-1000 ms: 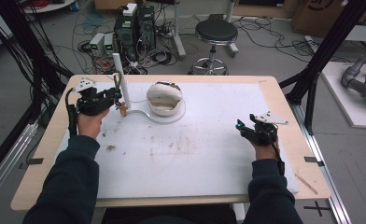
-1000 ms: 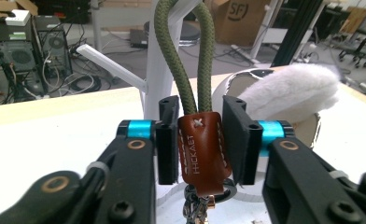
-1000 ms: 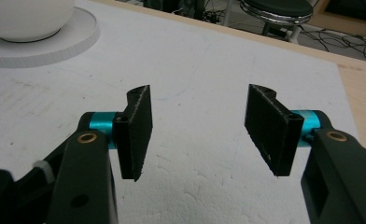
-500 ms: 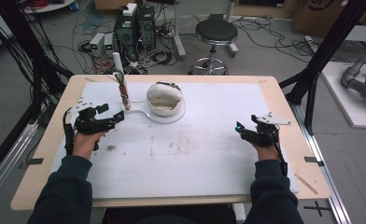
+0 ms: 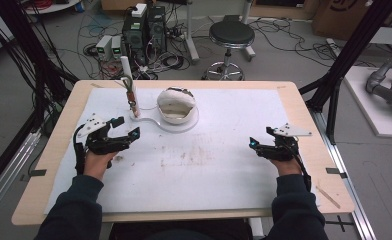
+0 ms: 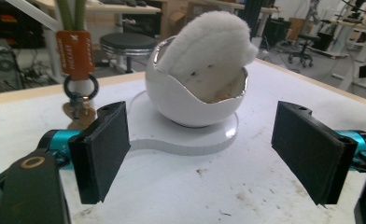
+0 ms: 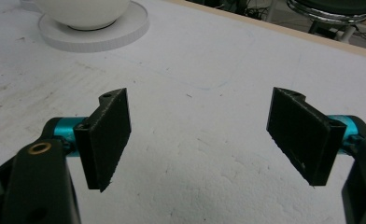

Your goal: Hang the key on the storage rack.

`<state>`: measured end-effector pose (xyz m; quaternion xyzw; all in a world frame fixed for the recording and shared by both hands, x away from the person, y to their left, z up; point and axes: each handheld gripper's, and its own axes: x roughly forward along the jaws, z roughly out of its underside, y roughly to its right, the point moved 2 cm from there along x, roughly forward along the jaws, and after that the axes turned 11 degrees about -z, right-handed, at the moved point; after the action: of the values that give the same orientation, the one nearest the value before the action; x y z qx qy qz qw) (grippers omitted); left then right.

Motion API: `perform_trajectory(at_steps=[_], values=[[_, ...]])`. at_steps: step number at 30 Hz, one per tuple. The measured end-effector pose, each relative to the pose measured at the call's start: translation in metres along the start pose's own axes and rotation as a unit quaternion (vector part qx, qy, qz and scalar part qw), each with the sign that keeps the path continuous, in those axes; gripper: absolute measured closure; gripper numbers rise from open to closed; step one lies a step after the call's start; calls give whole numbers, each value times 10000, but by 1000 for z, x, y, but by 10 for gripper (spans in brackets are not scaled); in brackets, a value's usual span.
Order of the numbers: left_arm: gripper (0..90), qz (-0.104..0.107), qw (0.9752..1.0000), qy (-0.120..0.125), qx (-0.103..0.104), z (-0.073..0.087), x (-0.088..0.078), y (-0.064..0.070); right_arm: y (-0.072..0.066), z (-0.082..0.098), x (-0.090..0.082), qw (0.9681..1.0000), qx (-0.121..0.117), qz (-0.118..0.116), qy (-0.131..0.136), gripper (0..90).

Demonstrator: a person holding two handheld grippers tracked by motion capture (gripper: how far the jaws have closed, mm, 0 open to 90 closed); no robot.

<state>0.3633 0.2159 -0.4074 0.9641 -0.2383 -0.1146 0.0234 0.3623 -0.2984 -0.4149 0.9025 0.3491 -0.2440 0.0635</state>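
1. White sheet (image 5: 209, 175) covers most of the wooden surface (image 5: 49, 165), with bare wood showing as a strip along the left, right and near edges.
2. Left tongs (image 5: 126, 127) hover over the left part of the sheet, jaws spread wide with nothing between them. In the left gripper view (image 6: 195, 154) they point straight at the egg-shaped bowl, a stretch of stained sheet in between.
3. Just past them, a thin white post (image 5: 130, 87) stands upright on a flat white base (image 5: 184, 125), with an orange tag (image 6: 75, 53) and a dark ring (image 6: 80, 87) hanging on it.
4. The white egg-shaped bowl (image 5: 176, 105) sits on the round end of that same base, toward the far edge and a bit left of centre. It's got a fluffy white lining (image 6: 209, 51) and a silvery rim.
5. Middle of the sheet is open, just some brownish smudges (image 5: 194, 155).
6. Right tongs (image 5: 259, 140) sit near the right edge of the sheet, jaws also wide apart and empty. The right gripper view (image 7: 197, 135) has plain sheet ahead and the base off at the top left.
7. Past the far edge: a black stool (image 5: 231, 35) and cables on the floor (image 5: 284, 55).
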Motion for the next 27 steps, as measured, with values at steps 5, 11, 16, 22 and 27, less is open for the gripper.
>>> perform_trajectory(at_steps=[5, 11, 16, 22, 27], values=[[196, 10, 10000, -21, 44, 12, -5, -6, -2, 0, -1, 10000, -18, -59, -13, 221], [192, -160, 9998, -74, 110, 14, -4, -7, -5, 1, -1, 10000, -12, -23, 15, 221], [192, -248, 9996, -36, 90, 13, -6, -8, -3, 4, -2, 10000, 59, 11, 28, 221], [192, -304, 9995, -74, 81, 14, -5, -9, -1, 6, -4, 9999, 122, 16, 45, 221], [197, -285, 9995, -127, 43, 15, -5, -10, -2, 6, -2, 10000, 75, -47, 28, 222]])
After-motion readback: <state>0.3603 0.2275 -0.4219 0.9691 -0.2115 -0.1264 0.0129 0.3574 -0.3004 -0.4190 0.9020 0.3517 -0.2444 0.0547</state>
